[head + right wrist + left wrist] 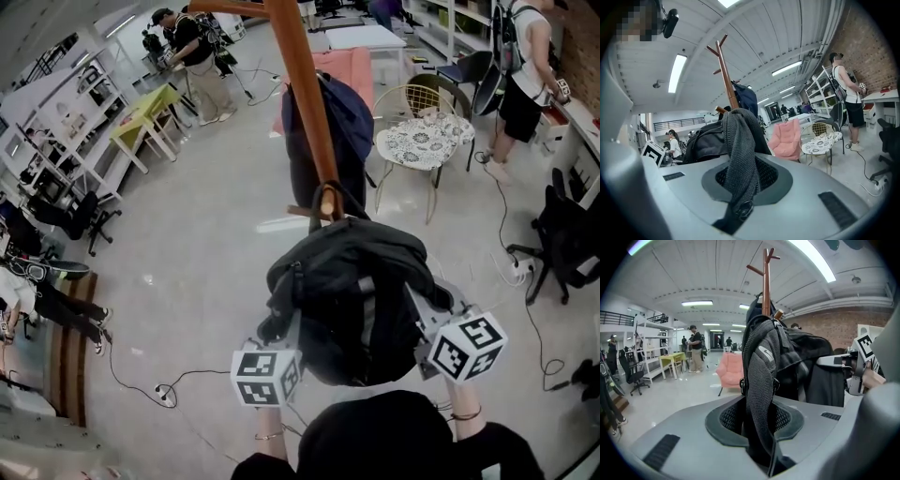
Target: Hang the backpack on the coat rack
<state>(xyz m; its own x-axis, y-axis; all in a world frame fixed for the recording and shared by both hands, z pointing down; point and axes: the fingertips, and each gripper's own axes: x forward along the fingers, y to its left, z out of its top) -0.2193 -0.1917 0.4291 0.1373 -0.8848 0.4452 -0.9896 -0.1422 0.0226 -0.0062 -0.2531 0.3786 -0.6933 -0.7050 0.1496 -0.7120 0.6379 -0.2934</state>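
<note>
A black backpack [352, 300] hangs in front of me between both grippers, right below the wooden coat rack [305, 84]. Its top loop [326, 202] sits around a short peg low on the pole. My left gripper [286, 333] is shut on the left mesh shoulder strap [759, 380], which runs up out of the jaws toward the coat rack [766, 282]. On the other side my right gripper [422, 323] is shut on the right mesh strap [740, 154], with the backpack's body [705, 138] just behind and the coat rack [725, 70] rising above it.
A dark blue bag [337, 122] hangs on the far side of the rack. A gold wire chair with a patterned cushion [427, 141] and a pink armchair [347, 70] stand beyond. Cables cross the floor [141, 384]. People stand at the back left and right.
</note>
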